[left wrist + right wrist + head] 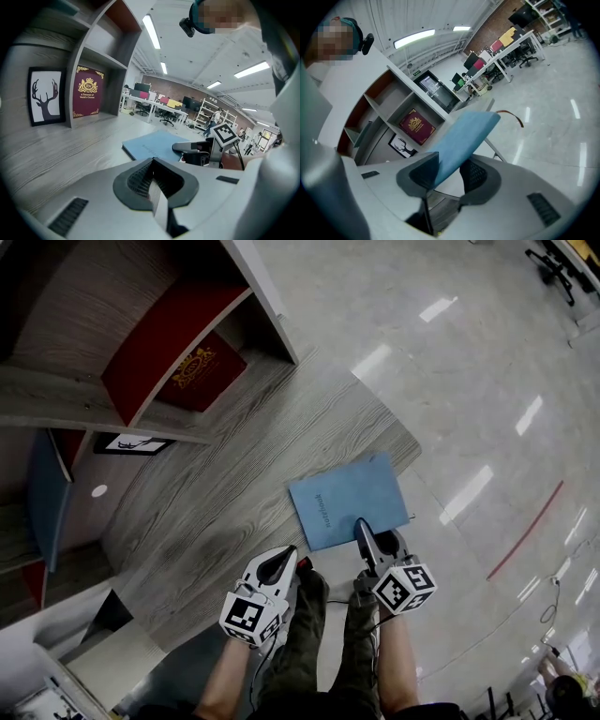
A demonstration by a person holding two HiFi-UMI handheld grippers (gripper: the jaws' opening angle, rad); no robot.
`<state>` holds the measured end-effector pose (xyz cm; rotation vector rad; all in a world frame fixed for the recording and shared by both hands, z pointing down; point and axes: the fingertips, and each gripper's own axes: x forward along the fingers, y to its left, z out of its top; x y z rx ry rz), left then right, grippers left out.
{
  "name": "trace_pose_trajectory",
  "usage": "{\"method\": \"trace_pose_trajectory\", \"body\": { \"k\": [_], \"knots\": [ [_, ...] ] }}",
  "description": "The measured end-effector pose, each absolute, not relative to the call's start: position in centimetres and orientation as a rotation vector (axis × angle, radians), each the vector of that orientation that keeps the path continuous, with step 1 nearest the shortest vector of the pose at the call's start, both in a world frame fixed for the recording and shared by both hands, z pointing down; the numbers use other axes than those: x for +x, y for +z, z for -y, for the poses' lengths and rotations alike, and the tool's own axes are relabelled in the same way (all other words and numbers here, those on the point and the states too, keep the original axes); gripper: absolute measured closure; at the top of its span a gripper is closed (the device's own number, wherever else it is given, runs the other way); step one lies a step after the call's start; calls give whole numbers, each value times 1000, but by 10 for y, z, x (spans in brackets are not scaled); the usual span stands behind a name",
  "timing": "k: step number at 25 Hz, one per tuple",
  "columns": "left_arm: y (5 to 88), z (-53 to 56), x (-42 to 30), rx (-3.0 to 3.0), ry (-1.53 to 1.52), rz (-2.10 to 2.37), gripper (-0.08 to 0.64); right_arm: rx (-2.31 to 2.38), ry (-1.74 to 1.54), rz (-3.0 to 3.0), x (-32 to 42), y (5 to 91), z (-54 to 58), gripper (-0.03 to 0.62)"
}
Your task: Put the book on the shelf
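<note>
Grippers side by side, tilted downward — right gripper [361, 527] pinches blue book [342, 495] at its near edge; left gripper [287, 554] pressed together.

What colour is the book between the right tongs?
The book is light blue, clearest in head view.

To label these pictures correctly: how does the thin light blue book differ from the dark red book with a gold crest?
The light blue book lies flat on the grey wooden table; the dark red book stands upright in a shelf compartment. The right gripper grips the blue book; nothing touches the red book. The blue cover is almost plain; the red cover bears a gold crest. Both are closed.
</note>
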<state>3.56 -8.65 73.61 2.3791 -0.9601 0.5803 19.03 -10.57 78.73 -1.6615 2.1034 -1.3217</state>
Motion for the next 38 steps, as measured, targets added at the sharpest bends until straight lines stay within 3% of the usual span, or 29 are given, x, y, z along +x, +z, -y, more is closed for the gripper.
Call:
{"method": "trace_pose_trajectory", "body": {
  "k": [15,38],
  "knots": [
    [649,101,25,2487,475,1066,554,-1762,-1096,-2242,186,702,112,528],
    [459,91,4,2681,155,1216,554,-1781,-438,-2429,189,462,81,531]
  ]
}}
